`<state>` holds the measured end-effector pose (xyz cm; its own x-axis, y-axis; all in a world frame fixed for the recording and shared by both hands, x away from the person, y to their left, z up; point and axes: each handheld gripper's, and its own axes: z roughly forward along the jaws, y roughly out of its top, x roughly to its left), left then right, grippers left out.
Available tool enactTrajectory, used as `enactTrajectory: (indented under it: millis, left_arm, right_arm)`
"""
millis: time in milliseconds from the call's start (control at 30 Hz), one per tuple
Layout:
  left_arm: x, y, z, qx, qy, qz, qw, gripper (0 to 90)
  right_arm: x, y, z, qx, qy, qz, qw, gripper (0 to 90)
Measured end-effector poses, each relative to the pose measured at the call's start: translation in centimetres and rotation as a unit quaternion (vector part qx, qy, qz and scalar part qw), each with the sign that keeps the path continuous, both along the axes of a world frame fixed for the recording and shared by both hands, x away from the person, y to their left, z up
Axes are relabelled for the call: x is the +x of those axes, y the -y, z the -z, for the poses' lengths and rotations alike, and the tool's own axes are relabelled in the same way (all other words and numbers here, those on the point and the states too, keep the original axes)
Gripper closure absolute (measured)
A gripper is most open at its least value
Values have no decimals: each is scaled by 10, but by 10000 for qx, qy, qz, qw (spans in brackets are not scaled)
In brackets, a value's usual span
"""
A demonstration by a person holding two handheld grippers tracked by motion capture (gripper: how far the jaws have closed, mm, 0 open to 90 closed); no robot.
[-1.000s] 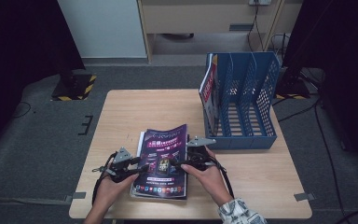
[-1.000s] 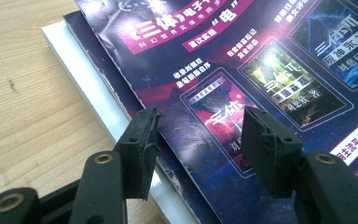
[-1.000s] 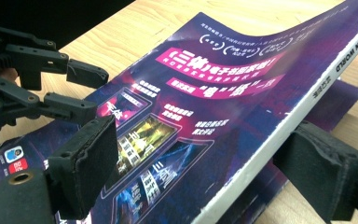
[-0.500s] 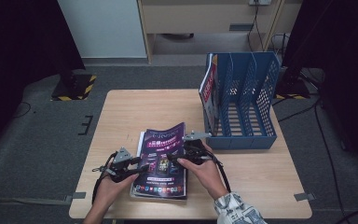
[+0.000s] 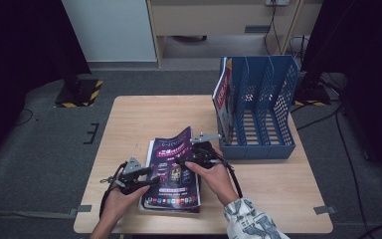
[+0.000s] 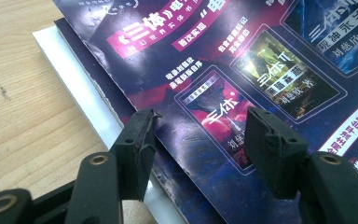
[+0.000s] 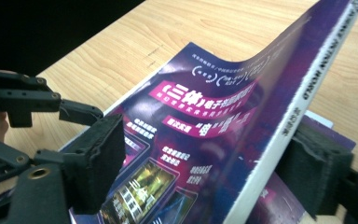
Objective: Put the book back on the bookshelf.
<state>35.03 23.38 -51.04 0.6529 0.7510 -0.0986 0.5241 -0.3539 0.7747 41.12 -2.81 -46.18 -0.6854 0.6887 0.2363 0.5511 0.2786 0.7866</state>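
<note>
on the wooden table (image 5: 144, 117), magazines (image 5: 173, 174) beside a blue rack (image 5: 258, 112)

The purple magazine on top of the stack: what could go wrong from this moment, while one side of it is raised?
1. The purple magazine bends as its spine side rises; the right gripper straddles it with jaws apart, so it might slip back down.
2. The left gripper is open over the cover's other edge, so the magazines below could shift on the table.
3. The cover may crease.

Magazine stack (image 5: 171, 174) lies on table (image 5: 139, 114), left of file rack (image 5: 258, 107).
</note>
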Motion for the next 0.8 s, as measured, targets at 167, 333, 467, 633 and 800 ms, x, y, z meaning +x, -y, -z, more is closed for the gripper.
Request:
enactTrajectory:
  millis: [167,333,467,633,800]
  left_arm:
    - [0,1,0,7,12,-9,10000,430]
    - [0,1,0,14,9,-6,10000,430]
    - [0,1,0,15,7,-3,10000,429]
    - [0,1,0,19,6,-3,10000,429]
    - [0,1,0,23,8,-1,10000,429]
  right_arm:
    - [4,-4,-3,-64,-16,-29,10000,229]
    - [7,-8,-1,-132,-110,2,9999,229]
    - [10,-12,1,-189,-149,11,9997,229]
    - [14,-16,7,-297,-224,-17,9993,229]
    - [17,-20,12,-348,-340,-14,9988,237]
